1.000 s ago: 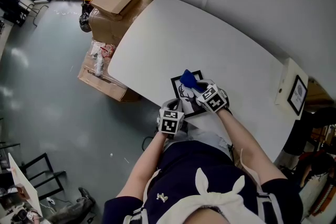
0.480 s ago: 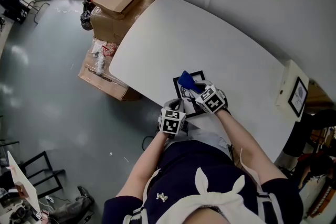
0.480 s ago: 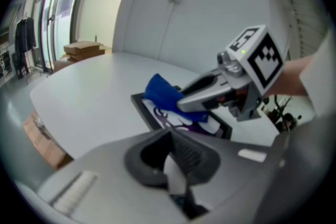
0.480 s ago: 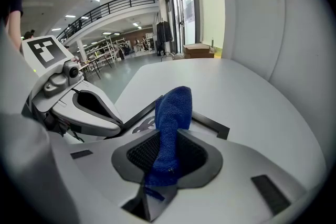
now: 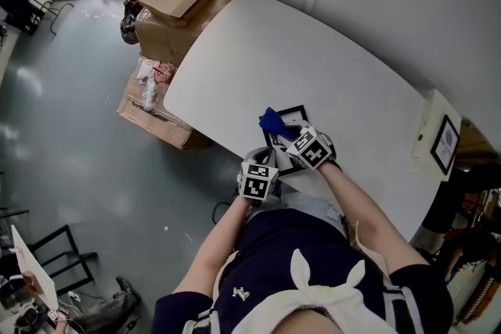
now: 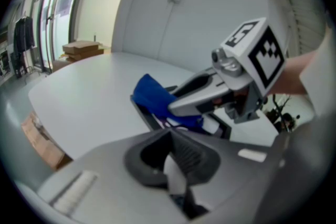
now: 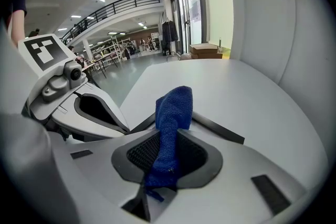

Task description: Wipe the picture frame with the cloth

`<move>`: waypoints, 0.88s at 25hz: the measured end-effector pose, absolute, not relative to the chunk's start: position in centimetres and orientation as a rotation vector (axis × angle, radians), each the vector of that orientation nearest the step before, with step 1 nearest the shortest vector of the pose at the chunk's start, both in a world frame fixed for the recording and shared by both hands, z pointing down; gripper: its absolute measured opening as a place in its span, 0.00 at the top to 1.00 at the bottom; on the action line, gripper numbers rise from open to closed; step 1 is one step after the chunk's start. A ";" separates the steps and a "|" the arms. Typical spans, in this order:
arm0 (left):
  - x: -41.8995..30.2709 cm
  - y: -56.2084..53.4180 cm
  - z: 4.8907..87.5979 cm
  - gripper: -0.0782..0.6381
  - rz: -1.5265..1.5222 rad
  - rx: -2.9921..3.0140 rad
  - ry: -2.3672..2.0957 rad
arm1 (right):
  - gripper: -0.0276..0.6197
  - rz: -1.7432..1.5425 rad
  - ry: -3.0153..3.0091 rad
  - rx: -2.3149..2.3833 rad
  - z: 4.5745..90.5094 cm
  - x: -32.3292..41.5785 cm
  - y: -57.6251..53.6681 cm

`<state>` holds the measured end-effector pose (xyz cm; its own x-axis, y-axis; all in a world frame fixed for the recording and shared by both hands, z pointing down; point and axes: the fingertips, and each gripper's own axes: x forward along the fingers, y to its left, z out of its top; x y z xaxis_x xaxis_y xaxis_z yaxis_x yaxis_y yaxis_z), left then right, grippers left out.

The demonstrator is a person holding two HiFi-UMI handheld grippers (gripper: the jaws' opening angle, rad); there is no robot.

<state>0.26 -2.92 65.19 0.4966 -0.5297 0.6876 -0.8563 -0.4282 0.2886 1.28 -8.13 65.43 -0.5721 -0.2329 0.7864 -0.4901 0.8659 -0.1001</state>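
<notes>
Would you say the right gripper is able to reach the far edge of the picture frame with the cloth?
Probably yes: the right gripper, shut on the cloth, is right over the picture frame, and nothing stands in the way of its far edge.

Your right gripper (image 5: 286,135) slides the cloth (image 5: 271,121) a little across the picture frame (image 5: 293,112), toward the table's (image 5: 313,51) left edge. The cloth now covers the frame's far left corner.
</notes>
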 end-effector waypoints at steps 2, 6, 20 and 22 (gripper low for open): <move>0.2 -2.8 65.2 0.89 0.677 2.120 -1.130 | 0.82 0.389 -2.198 0.507 65.5 1.0 -8.0; 0.2 -2.8 65.2 0.89 0.678 2.122 -1.125 | 0.82 0.389 -2.202 0.468 65.5 0.6 -7.6; 0.2 -2.8 65.2 0.89 0.677 2.130 -1.115 | 0.82 0.366 -2.215 0.364 65.4 -0.7 -6.7; 0.2 -2.9 65.2 0.89 0.676 2.130 -1.115 | 0.82 0.364 -2.216 0.358 65.5 -0.6 -6.7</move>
